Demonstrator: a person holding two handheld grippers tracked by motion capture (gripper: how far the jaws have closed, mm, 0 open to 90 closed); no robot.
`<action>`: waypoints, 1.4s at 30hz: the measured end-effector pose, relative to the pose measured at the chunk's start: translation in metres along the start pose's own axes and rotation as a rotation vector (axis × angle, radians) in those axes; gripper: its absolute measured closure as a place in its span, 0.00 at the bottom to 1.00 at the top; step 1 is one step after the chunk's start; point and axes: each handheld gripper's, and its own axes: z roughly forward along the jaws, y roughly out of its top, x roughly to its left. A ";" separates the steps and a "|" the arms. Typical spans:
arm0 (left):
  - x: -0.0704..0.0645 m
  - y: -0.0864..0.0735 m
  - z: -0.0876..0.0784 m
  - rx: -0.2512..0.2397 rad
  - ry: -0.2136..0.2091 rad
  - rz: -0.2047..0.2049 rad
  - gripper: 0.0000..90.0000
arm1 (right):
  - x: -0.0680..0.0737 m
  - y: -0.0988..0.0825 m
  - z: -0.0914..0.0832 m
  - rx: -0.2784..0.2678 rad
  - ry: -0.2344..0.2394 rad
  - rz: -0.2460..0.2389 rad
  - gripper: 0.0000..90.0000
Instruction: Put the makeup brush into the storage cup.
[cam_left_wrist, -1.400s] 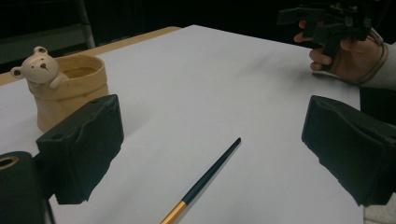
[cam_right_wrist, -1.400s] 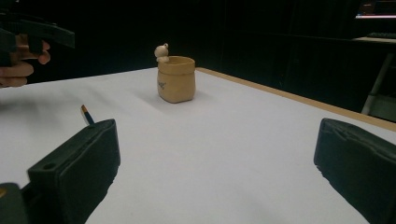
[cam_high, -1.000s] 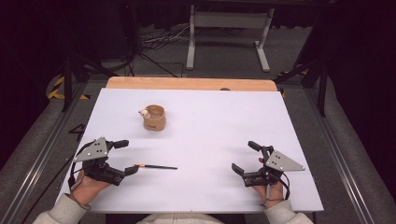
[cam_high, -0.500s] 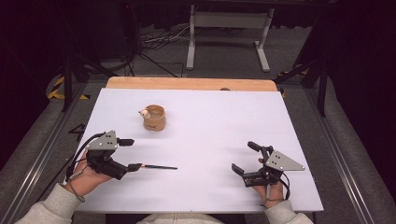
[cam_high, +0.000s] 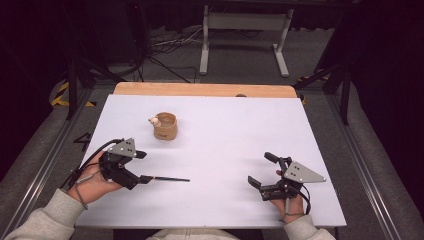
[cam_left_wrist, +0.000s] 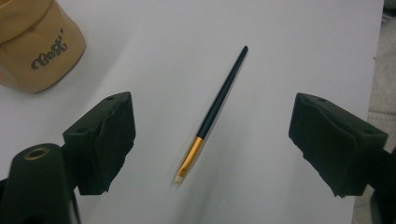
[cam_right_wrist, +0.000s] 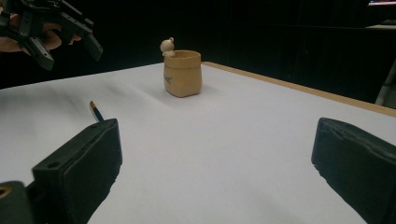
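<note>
two grippers open; left gripper (cam_left_wrist: 212, 140) jaws just been narrowing, straddling brush (cam_left_wrist: 212, 114), untouched; its handle points away; right gripper (cam_high: 270, 172) well apart

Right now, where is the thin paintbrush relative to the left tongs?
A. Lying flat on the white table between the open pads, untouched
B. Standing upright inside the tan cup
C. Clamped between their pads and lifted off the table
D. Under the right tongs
A: in the left gripper view the paintbrush lies flat on the table, with clear gaps to both pads of the left tongs.
</note>
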 end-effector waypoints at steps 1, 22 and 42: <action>0.000 0.001 0.001 0.019 0.000 0.003 0.18 | 0.000 0.000 0.000 -0.001 0.000 0.001 0.03; 0.014 0.007 0.023 0.232 -0.073 0.051 0.38 | -0.001 -0.001 0.001 0.016 0.011 0.016 0.03; 0.017 0.016 0.046 0.417 -0.125 0.105 0.51 | -0.001 -0.003 0.002 0.028 0.025 0.028 0.03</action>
